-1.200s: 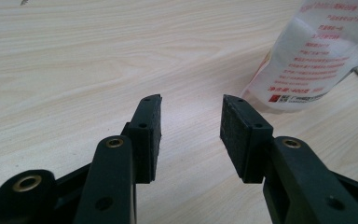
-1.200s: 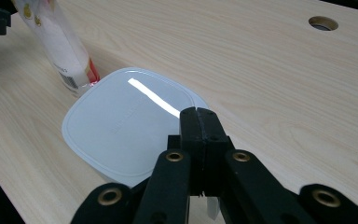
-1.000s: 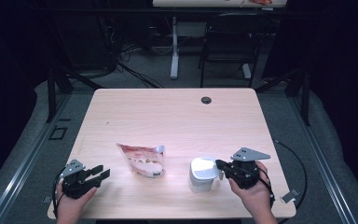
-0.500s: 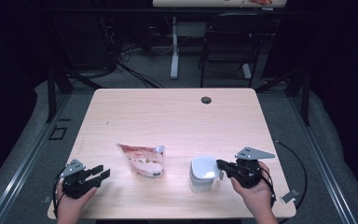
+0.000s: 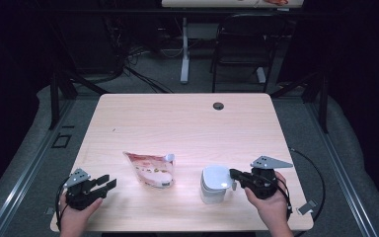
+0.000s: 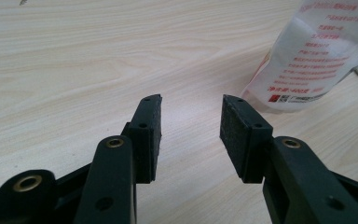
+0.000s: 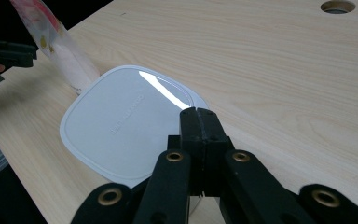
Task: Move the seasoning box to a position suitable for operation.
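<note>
The right gripper (image 7: pixel 198 112), jaws pressed together, hovered above a white container (image 7: pixel 121 121); the left gripper (image 6: pixel 191 105) stood apart near a pouch (image 6: pixel 317 51).

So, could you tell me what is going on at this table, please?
A person holds tongs in each hand at a wooden table. The right tongs are shut, their tips over the lid of a white container. The left tongs are open with nothing between them, pointing toward a printed pouch that stands apart from both.
</note>
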The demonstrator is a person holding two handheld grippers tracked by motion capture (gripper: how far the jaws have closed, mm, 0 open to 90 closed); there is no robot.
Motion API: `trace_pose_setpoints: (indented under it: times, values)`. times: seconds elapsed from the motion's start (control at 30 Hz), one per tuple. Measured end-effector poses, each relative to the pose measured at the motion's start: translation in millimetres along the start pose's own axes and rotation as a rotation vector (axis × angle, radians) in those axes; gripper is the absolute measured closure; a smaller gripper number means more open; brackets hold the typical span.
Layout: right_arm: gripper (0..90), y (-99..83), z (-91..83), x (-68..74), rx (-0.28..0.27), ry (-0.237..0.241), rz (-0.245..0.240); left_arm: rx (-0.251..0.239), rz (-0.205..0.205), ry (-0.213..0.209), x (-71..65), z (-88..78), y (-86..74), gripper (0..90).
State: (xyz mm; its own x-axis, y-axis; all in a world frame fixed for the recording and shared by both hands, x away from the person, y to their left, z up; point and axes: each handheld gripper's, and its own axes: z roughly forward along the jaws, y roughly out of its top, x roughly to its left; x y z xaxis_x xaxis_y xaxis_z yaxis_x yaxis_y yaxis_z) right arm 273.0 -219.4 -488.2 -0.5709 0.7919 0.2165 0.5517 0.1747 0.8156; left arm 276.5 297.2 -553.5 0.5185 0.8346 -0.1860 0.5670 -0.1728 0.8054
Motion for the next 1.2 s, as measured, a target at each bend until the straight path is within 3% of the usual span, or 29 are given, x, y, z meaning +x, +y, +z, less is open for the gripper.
trace_pose_setpoints:
  times: [0.87, 1.2]
  values:
    - [90.0, -3.3, -0.5, -6.4, -0.015, 0.031, 0.068, -0.001, 0.000, 0.001, 0.1, 0.0, 0.0, 58.6]
    - [90.0, -5.6, -0.1, -11.0, -0.030, 0.064, 0.120, -0.002, 0.000, 0.002, 0.1, 0.1, 0.0, 58.6]
